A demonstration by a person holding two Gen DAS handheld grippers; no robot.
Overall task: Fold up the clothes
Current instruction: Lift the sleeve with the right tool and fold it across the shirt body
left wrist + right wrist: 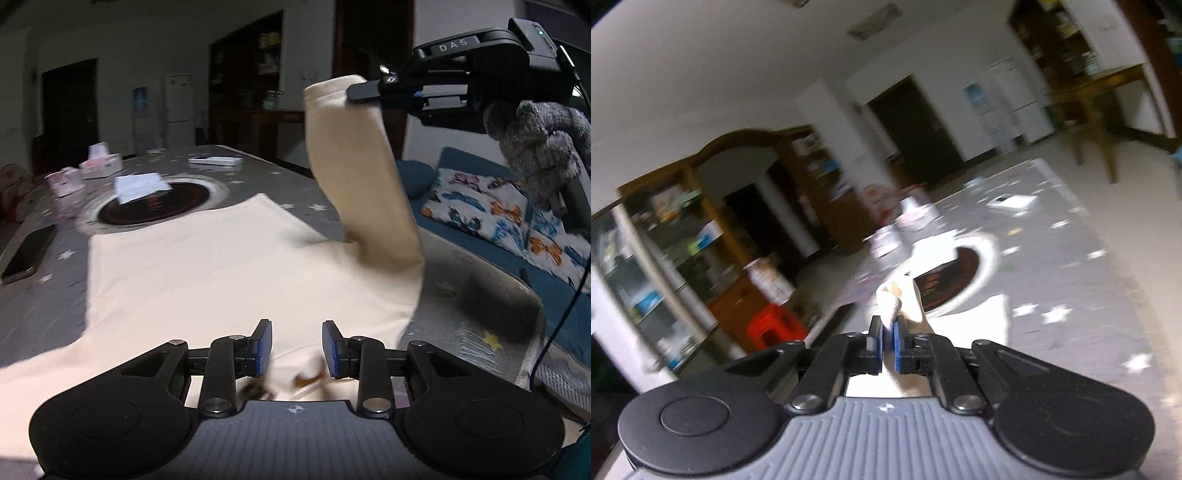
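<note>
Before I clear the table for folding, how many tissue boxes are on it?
2: a tissue box at the table's far left, and another tissue box just nearer, beside it. More may be hidden.

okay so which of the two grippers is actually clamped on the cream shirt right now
The right gripper: its blue pads are shut on the cream shirt's sleeve, lifted off the table. The left gripper is open above the shirt near the collar, pads apart.

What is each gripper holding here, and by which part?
Right gripper: shut on the cream long-sleeved top, at its sleeve cuff, lifted. Left gripper: open, holding nothing.
</note>
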